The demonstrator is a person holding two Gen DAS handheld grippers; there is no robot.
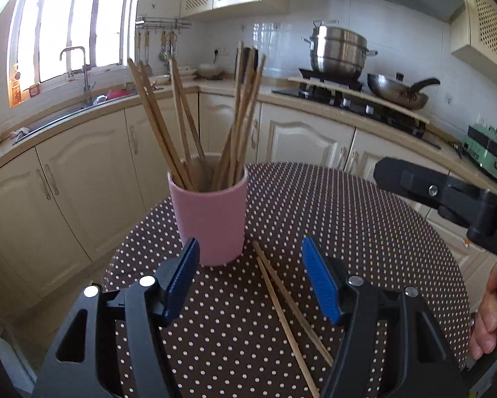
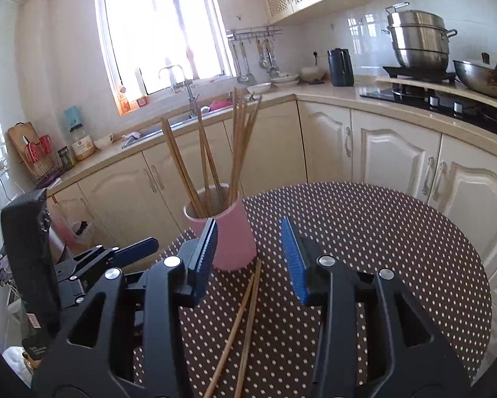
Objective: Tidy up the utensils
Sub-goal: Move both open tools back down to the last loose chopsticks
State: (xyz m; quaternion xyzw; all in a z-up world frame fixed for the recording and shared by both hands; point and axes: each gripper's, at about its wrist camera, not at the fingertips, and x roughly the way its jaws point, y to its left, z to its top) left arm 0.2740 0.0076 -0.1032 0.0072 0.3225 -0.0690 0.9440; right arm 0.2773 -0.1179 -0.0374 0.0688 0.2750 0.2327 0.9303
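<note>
On dotted table (image 1: 348, 219), two chopsticks (image 1: 281, 301) beside pink cup (image 1: 212, 222)

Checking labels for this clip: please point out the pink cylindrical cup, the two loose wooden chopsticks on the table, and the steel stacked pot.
pink cylindrical cup (image 1: 212, 222): left wrist view, outer wall.
two loose wooden chopsticks (image 2: 248, 325): right wrist view, mid shaft.
steel stacked pot (image 1: 339, 51): left wrist view, side wall.

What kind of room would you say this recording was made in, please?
A home kitchen, most likely. A steel steamer pot and a wok sit on a gas hob, a sink with a tap lies under the window, and ladles hang from a wall rack.
</note>
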